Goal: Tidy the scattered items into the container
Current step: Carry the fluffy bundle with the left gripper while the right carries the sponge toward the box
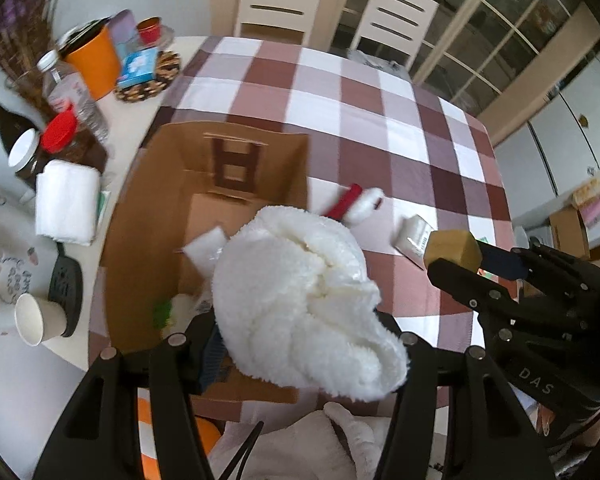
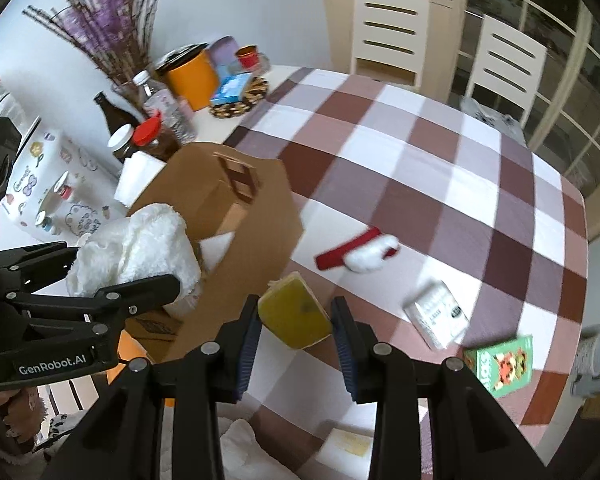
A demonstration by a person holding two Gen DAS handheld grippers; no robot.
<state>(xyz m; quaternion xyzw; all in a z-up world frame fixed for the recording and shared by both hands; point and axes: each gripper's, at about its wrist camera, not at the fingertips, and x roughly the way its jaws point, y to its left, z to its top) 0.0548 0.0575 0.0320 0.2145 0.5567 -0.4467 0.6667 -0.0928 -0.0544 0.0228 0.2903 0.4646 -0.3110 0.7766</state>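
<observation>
Carrying two loads at once, you have both tools full, and each grip suits what it holds. On the left, your left gripper (image 1: 300,344) is clamped on the fluffy white towel (image 1: 304,300), jaws standing fairly wide because the bundle is bulky; it hangs over the near edge of the open cardboard box (image 1: 160,208), so letting go from here should drop most of it inside, though the overhanging tail may catch the wall. The box sits at the left border of the checked tablecloth (image 2: 440,184), flaps up, with a few small things already in the bottom, too blurred to name. Moving right, your right gripper (image 2: 294,334) pinches the yellow sponge (image 2: 294,312) narrowly between its blue pads (image 2: 250,344), tilted, just outside the box's right wall and not yet above the opening, so it likely needs to travel left first. Farther right, loose on the cloth and well apart from the box, lie the red and white fuzzy item (image 2: 360,254), the white packet (image 2: 436,316) and the green carton (image 2: 500,364), presumably for later trips.
</observation>
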